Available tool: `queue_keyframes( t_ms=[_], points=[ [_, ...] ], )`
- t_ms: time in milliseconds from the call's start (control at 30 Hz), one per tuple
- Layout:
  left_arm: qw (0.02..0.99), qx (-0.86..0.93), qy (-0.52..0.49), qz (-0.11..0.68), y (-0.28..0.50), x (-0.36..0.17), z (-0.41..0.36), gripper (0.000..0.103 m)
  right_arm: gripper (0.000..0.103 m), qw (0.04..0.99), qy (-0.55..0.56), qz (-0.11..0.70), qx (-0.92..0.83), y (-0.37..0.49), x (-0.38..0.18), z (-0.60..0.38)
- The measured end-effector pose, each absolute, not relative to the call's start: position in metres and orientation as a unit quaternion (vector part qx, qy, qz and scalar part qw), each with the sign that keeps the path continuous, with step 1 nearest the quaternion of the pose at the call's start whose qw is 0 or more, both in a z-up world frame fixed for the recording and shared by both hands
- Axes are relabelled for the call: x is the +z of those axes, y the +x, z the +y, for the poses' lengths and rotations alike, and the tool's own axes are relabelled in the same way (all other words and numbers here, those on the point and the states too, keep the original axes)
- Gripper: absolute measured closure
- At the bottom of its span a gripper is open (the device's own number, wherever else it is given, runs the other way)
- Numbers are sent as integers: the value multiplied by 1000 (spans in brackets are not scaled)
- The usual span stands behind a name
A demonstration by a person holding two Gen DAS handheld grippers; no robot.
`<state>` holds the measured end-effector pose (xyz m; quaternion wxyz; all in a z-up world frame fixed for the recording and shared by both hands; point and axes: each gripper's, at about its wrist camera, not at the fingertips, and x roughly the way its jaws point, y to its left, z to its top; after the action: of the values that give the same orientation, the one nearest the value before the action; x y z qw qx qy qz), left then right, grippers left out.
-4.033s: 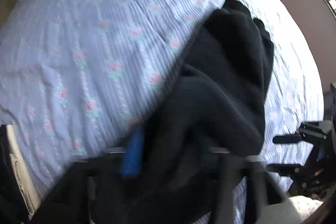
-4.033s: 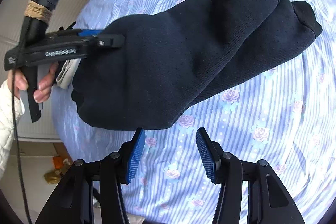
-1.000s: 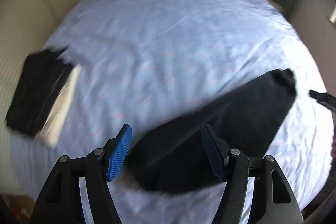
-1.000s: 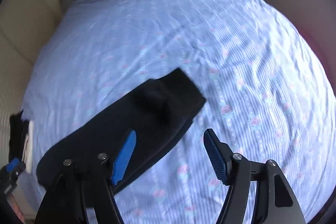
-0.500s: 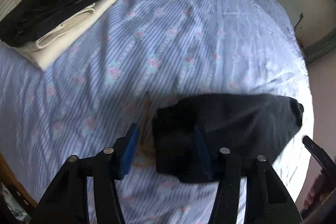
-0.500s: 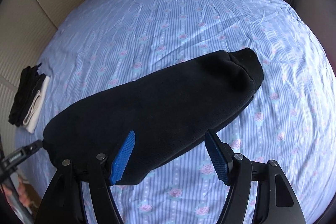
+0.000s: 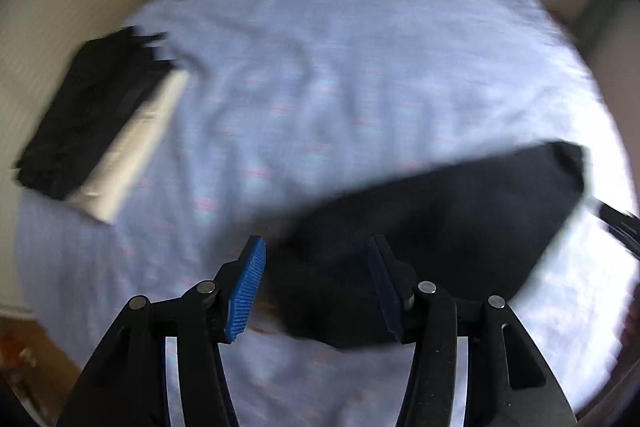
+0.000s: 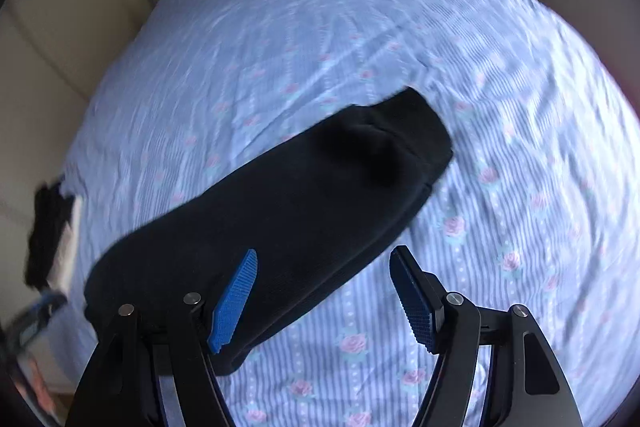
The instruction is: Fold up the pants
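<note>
- Now that the black pants are lying folded lengthwise as one long dark strip on the bed sheet, no longer hanging as seconds ago, a crosswise fold is looking due.
- Left gripper is hovering over the thick end, jaws just narrowed, pads gripping nothing.
- Right gripper is gaping, empty, above the near edge.
- Fabric is reading thick, matte, soft; sheet striped, floral, rumpled.
- Folded stack is sitting well apart.

Both fisheye views motion-blurred, left wrist worst; edges bend into a dark round vignette. Daylight from the right blows out the bed sheet near its right edge. The black pants show almost no detail.
</note>
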<state>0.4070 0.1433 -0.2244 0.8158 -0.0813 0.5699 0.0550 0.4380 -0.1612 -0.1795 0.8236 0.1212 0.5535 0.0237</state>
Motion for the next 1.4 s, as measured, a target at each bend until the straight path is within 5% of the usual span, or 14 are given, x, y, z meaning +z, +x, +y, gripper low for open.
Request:
queue_keyframes(
  t_ms=[233, 400, 667, 700, 767, 933, 1167, 1400],
  points=[
    [802, -81, -98, 583, 420, -246, 40, 78, 32, 802, 220, 555, -14, 474, -216, -221],
    [806, -115, -73, 575, 449, -250, -9, 84, 32, 767, 337, 546, -22, 498, -244, -251],
    [784, -143, -90, 597, 471, -270, -28, 90, 31, 743, 357, 566, 9, 525, -289, -241],
    [779, -143, -88, 604, 471, -276, -30, 90, 32, 743, 353, 569, 10, 529, -290, -239],
    [766, -147, -89, 620, 470, -288, -34, 91, 57, 744, 344, 572, 24, 532, -291, -236],
    [735, -143, -85, 657, 457, -323, -46, 91, 69, 754, 324, 571, 18, 531, -273, -230],
    [713, -130, -111, 680, 465, -342, -44, 91, 71, 805, 237, 543, 18, 503, -210, -202],
    [766, -101, -155, 615, 454, -256, 5, 90, 71, 859, 103, 499, 55, 479, -125, -137]
  ],
)
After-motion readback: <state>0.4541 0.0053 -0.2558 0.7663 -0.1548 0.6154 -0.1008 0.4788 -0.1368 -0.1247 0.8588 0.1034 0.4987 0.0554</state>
